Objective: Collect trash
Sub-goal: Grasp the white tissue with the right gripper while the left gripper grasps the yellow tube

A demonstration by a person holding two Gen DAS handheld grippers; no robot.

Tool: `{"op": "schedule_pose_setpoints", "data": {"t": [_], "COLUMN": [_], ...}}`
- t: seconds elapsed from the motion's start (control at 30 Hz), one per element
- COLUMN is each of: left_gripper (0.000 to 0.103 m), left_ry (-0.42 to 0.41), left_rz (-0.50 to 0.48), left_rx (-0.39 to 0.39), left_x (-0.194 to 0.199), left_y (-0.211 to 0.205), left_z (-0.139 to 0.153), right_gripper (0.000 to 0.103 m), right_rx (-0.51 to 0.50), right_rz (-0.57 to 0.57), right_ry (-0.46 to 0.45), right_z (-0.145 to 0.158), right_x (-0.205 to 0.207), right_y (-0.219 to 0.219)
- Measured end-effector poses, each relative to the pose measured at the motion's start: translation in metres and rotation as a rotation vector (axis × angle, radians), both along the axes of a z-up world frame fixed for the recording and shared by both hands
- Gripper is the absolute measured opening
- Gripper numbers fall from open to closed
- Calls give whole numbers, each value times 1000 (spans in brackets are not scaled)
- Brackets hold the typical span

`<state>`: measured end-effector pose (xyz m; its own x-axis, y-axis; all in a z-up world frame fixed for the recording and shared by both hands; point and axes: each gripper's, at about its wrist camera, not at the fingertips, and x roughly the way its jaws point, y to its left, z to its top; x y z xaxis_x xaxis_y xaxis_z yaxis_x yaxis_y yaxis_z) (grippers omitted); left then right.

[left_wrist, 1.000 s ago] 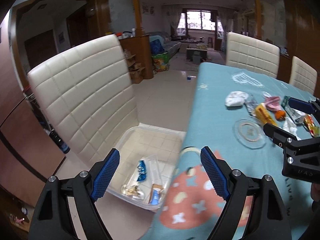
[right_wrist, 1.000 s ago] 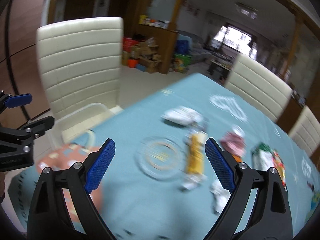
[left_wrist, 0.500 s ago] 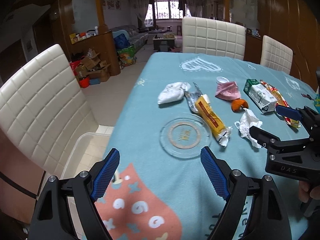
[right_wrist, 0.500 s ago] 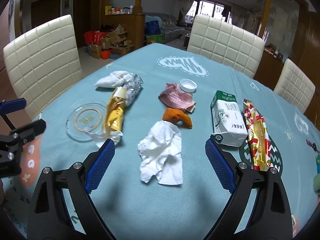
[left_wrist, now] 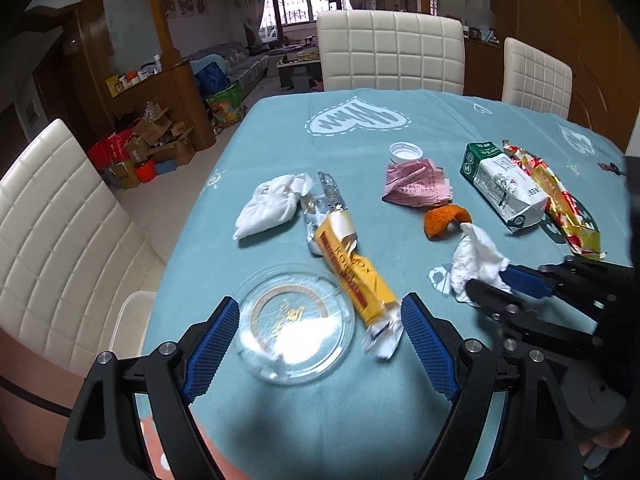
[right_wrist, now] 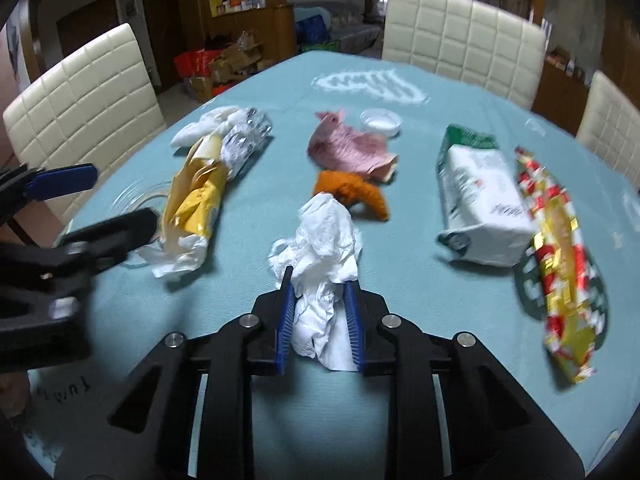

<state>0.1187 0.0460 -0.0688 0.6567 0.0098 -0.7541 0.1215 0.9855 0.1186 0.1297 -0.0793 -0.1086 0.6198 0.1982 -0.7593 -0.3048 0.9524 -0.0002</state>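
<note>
Right gripper (right_wrist: pixel 319 280): its blue pads were pressed in on a crumpled white tissue (right_wrist: pixel 320 248), which bulged out ahead of and behind the fingers.
Tissue: it lay on the blue tablecloth (right_wrist: pixel 248 96), its far end touching a piece of orange peel (right_wrist: pixel 352 191).
Left gripper (left_wrist: pixel 320 336): it was wide apart with nothing between its fingers, hanging over the near edge of the table.
Glass dish (left_wrist: pixel 294 328): a clear round dish sat between and just beyond the left gripper's pads.
Yellow wrapper (left_wrist: pixel 352 276): it lay slanted just beside the dish, its torn white end close to the left gripper's right-hand pad.
Foil scrap (left_wrist: pixel 326 196): crinkled silver, at the far end of the yellow wrapper.
White bag (left_wrist: pixel 276 204): crumpled, touching the foil scrap on the left.
Pink paper (right_wrist: pixel 352 148): crumpled, just beyond the orange peel, touching it.
Bottle cap (right_wrist: pixel 380 121): white, open side up, just beyond the pink paper.
Green-and-white pack (right_wrist: pixel 484 196): it lay flat to the right of the tissue, well apart from it.
Red-and-gold wrapper (right_wrist: pixel 560 264): long and shiny, alongside the pack on its right.
Chairs (left_wrist: pixel 392 52): cream padded ones stood around the table.
Right gripper seen from the left camera (left_wrist: pixel 490 288): it was at the near end of the tissue (left_wrist: pixel 474 260), low over the cloth.
</note>
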Motion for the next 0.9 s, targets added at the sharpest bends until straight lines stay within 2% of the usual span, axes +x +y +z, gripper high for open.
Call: {"op": "schedule_pose_setpoints", "data": {"t": [0.13, 0.23, 0.27, 0.33, 0.37, 0.43, 0.57, 0.73, 0.9], "left_gripper": [81, 79, 74, 35, 28, 20, 17, 17, 17], "left_ry": [6, 3, 2, 25, 35, 26, 2, -39, -56], "left_rz": [26, 49, 51, 33, 28, 25, 7, 35, 59], "left_rx": [17, 68, 65, 17, -3, -2, -59, -53, -40], "left_x": [14, 21, 22, 25, 25, 23, 12, -6, -21], "left_y": [-7, -12, -12, -11, -10, -9, -1, 15, 30], "left_z": [-7, -13, -14, -15, -15, -14, -5, 6, 10], "right_gripper": [22, 22, 22, 22, 22, 22, 22, 22, 22], "right_rx": [-13, 24, 29, 31, 30, 36, 60, 85, 102], "right_rz": [-25, -28, -28, -26, -25, -26, -38, -24, 51], "right_ry": [-2, 24, 28, 30, 29, 32, 31, 9, -35], "right_z": [-1, -3, -3, -3, -3, -3, -2, 3, 14], "right_x": [1, 6, 7, 7, 7, 8, 8, 2, -13], "right_y": [-6, -11, -12, -12, -12, -12, -17, -14, 6]}}
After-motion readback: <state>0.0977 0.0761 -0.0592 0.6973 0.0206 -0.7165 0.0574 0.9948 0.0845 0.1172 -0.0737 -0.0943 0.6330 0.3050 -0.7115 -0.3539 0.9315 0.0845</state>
